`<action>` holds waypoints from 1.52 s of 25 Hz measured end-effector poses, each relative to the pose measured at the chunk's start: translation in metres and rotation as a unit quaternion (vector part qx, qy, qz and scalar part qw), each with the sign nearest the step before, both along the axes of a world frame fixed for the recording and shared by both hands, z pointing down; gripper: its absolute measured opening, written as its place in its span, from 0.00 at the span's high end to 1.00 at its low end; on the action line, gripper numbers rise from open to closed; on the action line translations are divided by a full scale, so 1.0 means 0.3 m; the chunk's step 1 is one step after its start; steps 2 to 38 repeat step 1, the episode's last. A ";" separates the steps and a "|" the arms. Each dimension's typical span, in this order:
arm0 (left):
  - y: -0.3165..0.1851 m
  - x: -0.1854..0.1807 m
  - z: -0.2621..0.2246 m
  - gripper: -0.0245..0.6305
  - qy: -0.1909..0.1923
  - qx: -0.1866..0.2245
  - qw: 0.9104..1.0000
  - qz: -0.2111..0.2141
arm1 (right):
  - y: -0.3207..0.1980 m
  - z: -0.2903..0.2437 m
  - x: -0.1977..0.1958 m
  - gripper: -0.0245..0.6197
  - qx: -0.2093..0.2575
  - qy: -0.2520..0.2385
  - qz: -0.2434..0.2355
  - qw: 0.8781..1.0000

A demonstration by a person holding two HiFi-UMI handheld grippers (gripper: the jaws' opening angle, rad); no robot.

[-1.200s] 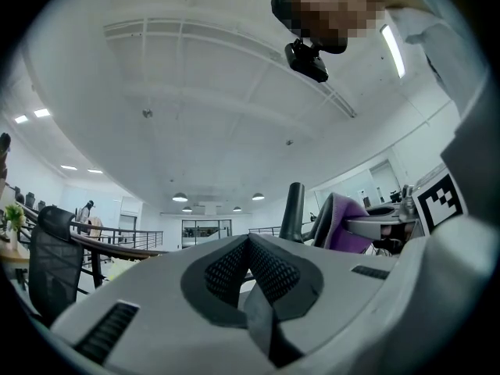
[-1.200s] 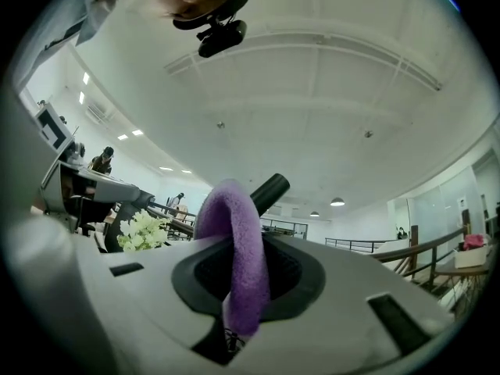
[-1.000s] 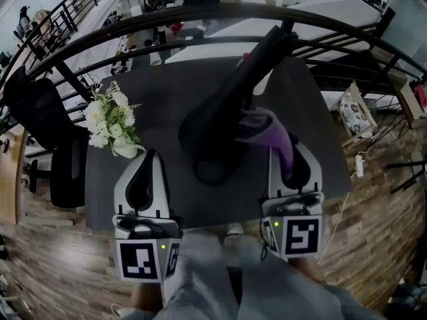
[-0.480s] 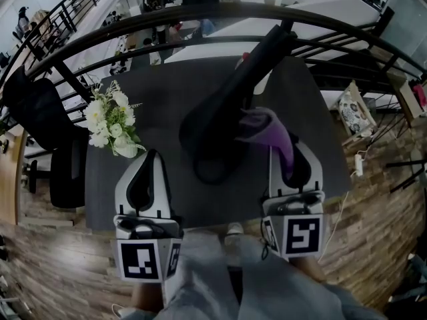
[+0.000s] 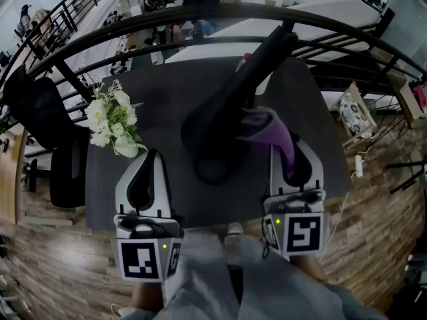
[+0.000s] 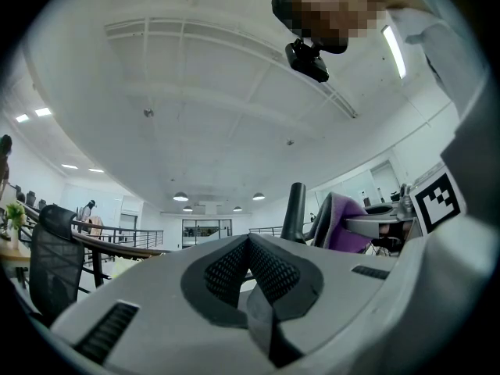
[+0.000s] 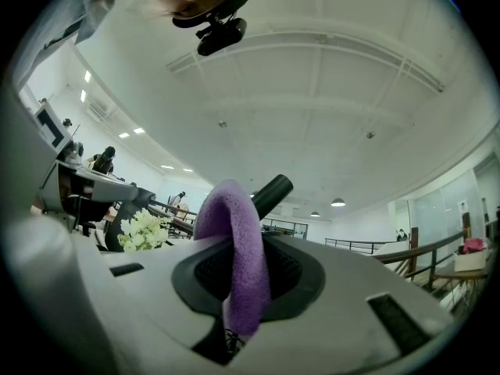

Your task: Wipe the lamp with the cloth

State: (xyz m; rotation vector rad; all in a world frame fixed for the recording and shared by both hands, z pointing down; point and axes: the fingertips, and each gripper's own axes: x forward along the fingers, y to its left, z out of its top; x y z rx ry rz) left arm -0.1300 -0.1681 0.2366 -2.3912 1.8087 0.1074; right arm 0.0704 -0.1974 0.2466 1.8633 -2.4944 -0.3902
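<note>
Very little has changed over the last second. My right claw (image 5: 291,160) and left claw (image 5: 148,157) sit in the same spots at the near edge of the table (image 5: 167,92). The cloth (image 5: 267,129) hangs in the same fold beside the lamp (image 5: 223,115). Only the people far off behind the railing have shifted. I take this to mean no wiping stroke is under way at the moment: either I am pausing between passes or I am lined up to begin one.

My right claw is clamped on the purple cloth. In the right gripper view the cloth stands up between the two pads as a thick loop and curls over forward, with its lower end pinched deep in the throat. From above, the free end of the cloth lies against the right side of the black lamp, where the stem rises from the base. It looks to be touching there, though from this angle I can't be sure it is pressing.

My left claw is closed with nothing in it, its two pads meeting in a point. It sits near the white flowers (image 5: 110,122) and well apart from the lamp.
</note>
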 end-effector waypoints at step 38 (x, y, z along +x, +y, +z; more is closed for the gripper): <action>0.000 0.001 -0.001 0.96 0.003 0.001 1.000 0.001 | -0.001 0.000 -0.001 0.88 0.000 0.000 0.000 1.000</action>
